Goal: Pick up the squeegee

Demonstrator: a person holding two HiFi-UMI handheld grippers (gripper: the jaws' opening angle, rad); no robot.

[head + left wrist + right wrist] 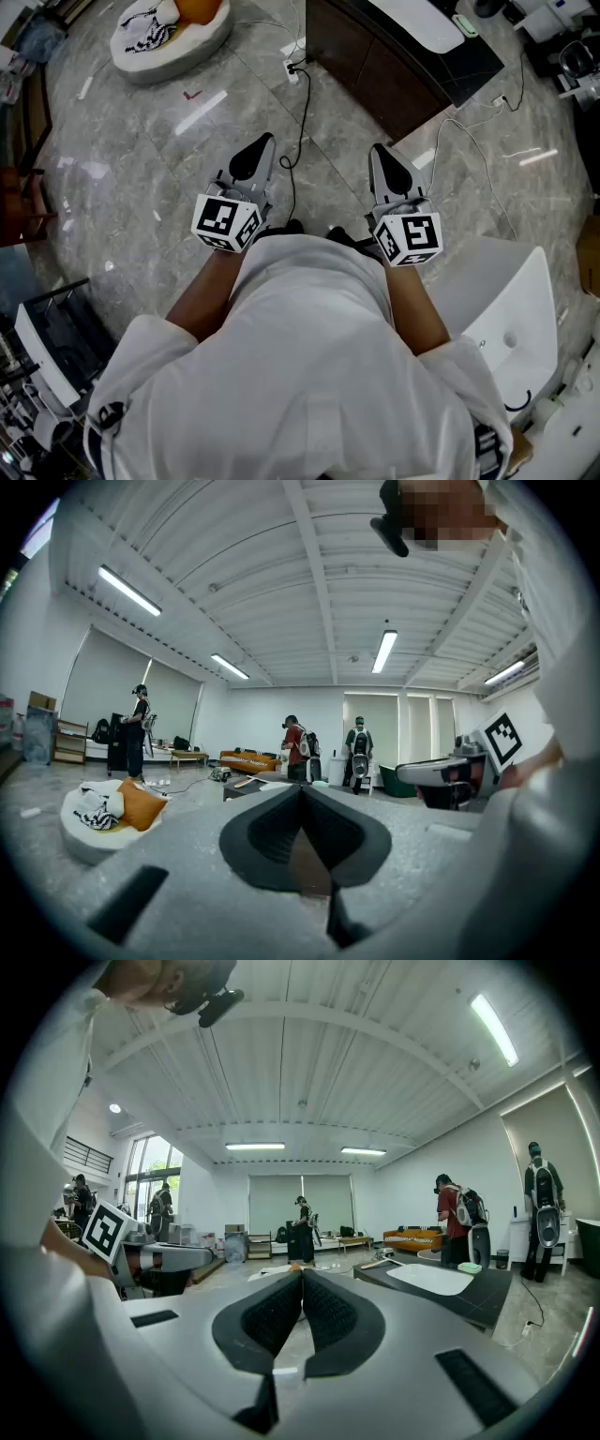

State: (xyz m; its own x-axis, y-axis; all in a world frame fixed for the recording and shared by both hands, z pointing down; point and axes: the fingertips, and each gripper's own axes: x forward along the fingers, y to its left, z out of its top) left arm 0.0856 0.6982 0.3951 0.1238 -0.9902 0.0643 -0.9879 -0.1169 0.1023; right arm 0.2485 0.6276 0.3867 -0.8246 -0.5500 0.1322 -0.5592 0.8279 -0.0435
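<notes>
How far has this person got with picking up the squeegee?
Nothing looks done yet. Both the left hand-held gripper and the right hand-held gripper are shut and empty, held out over the floor. I cannot make out a squeegee anywhere, so finding it, gripping it and lifting it are all left.

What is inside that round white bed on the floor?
An orange cushion and a black-and-white patterned cloth lie in the round white bed. The bed's bottom under them is covered, so anything beneath cannot be seen.

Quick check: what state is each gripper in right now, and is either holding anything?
Left gripper: closed, holding nothing.
Right gripper: closed, holding nothing.
</notes>
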